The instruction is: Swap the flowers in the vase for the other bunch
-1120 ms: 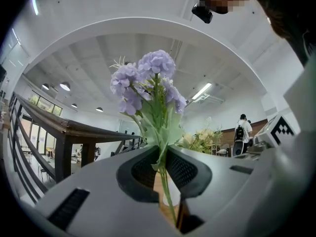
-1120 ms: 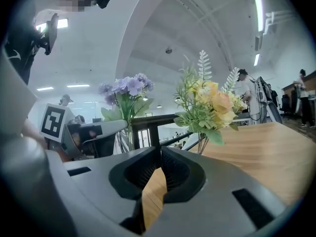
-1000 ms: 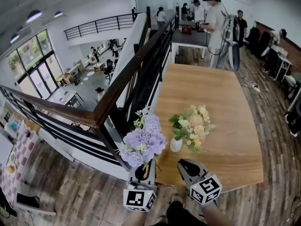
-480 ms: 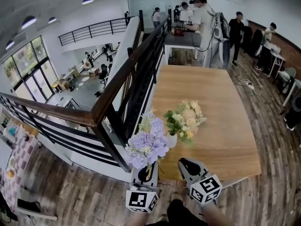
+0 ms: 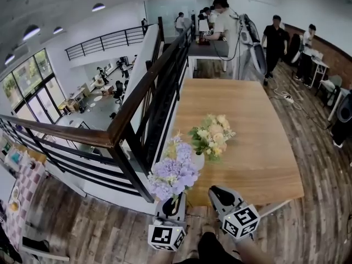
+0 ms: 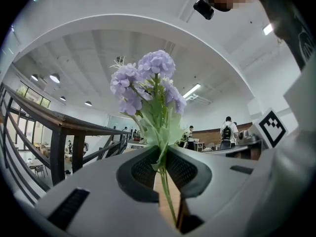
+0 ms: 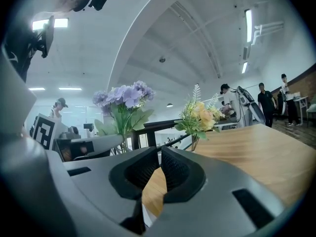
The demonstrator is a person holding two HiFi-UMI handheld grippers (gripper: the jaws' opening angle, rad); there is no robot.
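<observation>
Two-jaw left gripper point(image 5: 171, 200) pinches purple bunch point(image 5: 175, 172) | right gripper point(image 5: 219, 194) pressed together | table point(image 5: 247, 131) beside railing point(image 5: 137, 103)

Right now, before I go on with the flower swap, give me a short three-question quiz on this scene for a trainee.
1. Fill in: the white vase on the wooden table holds the ____ bunch.
2. What is the left hand-held gripper shut on? A) the purple bunch B) the white vase C) nothing
3. True or false: the right hand-held gripper stands wide open.
Key: 1 yellow, the yellow bunch stands in it; 2 A, by its stems; 3 false, it is shut and empty.
</observation>
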